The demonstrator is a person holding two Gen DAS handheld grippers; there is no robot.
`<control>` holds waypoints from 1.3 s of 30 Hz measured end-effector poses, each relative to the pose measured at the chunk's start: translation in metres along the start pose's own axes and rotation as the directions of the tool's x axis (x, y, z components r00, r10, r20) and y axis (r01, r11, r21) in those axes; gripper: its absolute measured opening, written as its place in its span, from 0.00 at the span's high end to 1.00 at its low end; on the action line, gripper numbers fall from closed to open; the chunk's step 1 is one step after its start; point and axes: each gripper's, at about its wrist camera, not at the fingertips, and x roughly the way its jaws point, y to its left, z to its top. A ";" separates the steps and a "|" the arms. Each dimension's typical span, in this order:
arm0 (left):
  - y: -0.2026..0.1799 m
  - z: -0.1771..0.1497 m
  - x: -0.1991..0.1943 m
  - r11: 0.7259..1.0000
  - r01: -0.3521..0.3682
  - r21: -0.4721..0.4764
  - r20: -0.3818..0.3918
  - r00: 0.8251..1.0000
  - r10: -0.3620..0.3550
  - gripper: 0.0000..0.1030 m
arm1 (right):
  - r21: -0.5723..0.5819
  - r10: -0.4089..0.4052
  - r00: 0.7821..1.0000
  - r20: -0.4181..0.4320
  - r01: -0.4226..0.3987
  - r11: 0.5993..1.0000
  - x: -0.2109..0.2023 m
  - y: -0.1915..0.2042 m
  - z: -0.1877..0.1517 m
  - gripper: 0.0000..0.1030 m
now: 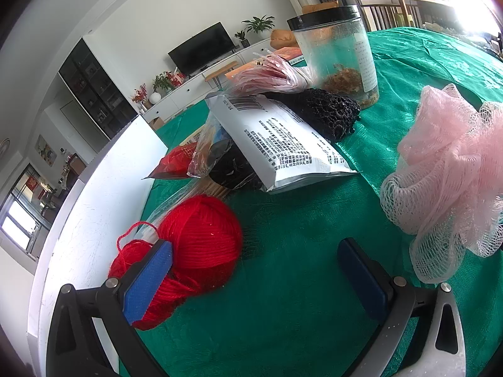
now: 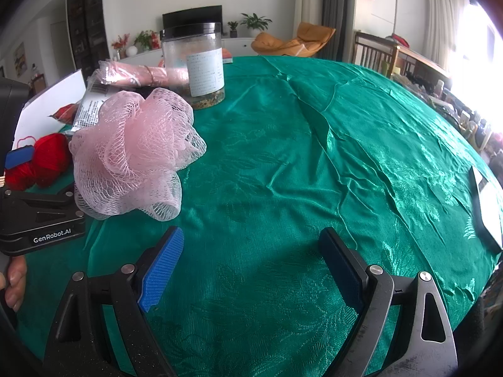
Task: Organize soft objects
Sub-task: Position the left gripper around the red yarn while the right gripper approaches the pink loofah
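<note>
A red yarn ball (image 1: 195, 245) lies on the green tablecloth (image 1: 298, 298), touching the left blue pad of my left gripper (image 1: 254, 279), which is open with bare cloth between its fingers. A pink mesh bath pouf (image 1: 449, 185) sits to the right of that gripper. In the right wrist view the pouf (image 2: 132, 154) rests ahead and left of my right gripper (image 2: 251, 267), which is open and holds nothing. The yarn (image 2: 44, 160) shows at the far left beside the left gripper's body (image 2: 41, 220).
A white printed pouch (image 1: 283, 144), a black knitted piece (image 1: 323, 113), a pink bundle in plastic (image 1: 270, 75) and a clear jar with a black lid (image 1: 336, 53) crowd the far side. A white board (image 1: 103, 207) stands at left. A flat white object (image 2: 487, 207) lies at right.
</note>
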 end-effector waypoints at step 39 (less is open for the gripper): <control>0.131 -0.001 -0.028 0.865 0.447 -0.227 -0.075 0.878 -0.473 0.00 | -0.003 0.004 1.000 0.002 -0.004 1.000 0.000 0.001 0.000 0.12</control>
